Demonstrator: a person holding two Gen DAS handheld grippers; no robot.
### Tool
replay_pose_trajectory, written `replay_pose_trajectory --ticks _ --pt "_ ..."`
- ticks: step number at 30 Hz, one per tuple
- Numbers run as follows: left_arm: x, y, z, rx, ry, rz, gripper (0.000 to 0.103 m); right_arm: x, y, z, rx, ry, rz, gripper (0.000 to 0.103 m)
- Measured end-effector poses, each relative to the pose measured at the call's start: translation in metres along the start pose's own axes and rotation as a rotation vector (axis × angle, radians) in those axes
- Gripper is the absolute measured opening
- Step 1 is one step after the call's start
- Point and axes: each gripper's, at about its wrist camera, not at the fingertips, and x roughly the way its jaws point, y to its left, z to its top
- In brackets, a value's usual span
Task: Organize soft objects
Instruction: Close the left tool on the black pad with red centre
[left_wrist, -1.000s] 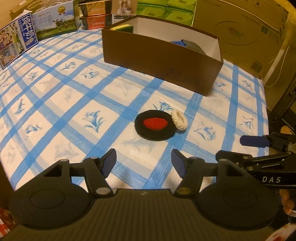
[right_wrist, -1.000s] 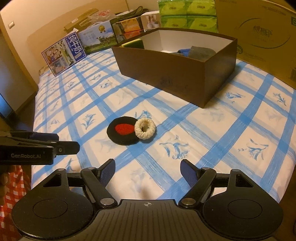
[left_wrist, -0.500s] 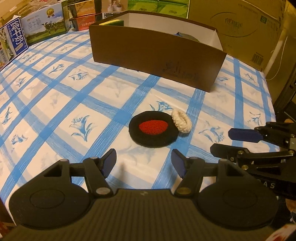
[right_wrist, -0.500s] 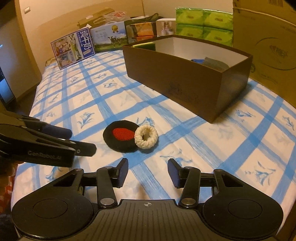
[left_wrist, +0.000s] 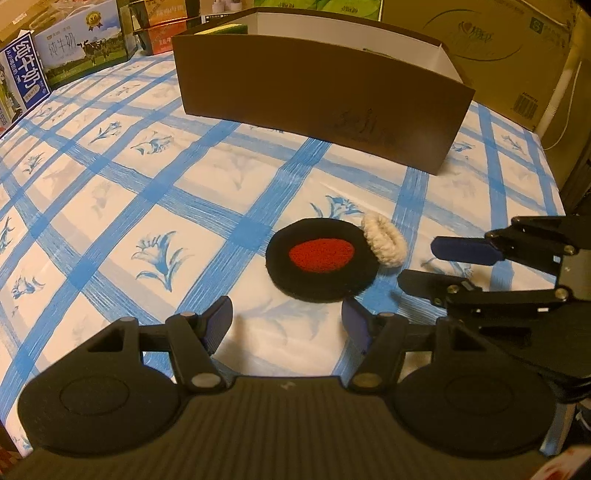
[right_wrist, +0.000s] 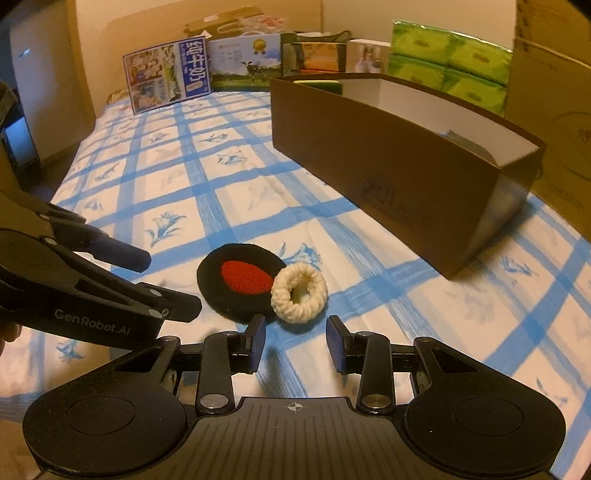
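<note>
A black crocheted disc with a red centre lies flat on the blue-checked cloth. A cream knitted ring leans on its right edge. My left gripper is open, just short of the disc. My right gripper is open and low, its tips close in front of the cream ring. A brown cardboard box stands behind them, open on top, with some items partly visible inside.
Milk cartons, printed boxes and green tissue packs line the far edge of the cloth. A large cardboard carton stands behind the brown box. The cloth's right edge drops off beside the right gripper.
Both grippers have come lower and closer to the disc and ring. The right gripper's jaws narrowed from a second ago, then opened a little wider; it now points at the cream ring.
</note>
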Motion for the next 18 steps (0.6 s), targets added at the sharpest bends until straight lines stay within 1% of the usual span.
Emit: replay_pose_trajectory --ticks 8,9,10,13,15,18 --pt "0.006 0.003 0.002 0.009 0.001 0.004 0.063 0.020 0.003 0.002 -0.055 0.006 -0.011 0.038" --pt "0.007 0.003 0.001 0.012 0.003 0.004 0.063 0.022 0.003 0.002 -0.063 0.006 -0.010 0.036" --pt "0.007 0.003 0.001 0.015 0.003 0.002 0.063 0.023 0.003 0.002 -0.071 0.008 -0.011 0.029" --pt "0.009 0.002 0.000 0.030 0.002 -0.014 0.063 0.026 0.000 0.002 -0.067 0.014 -0.026 0.019" --pt "0.010 0.000 0.000 0.050 -0.001 -0.025 0.065 0.025 -0.005 0.002 -0.050 0.010 -0.034 0.016" --pt "0.013 -0.005 0.000 0.083 -0.009 -0.040 0.069 0.021 -0.013 0.002 -0.018 0.012 -0.060 0.016"
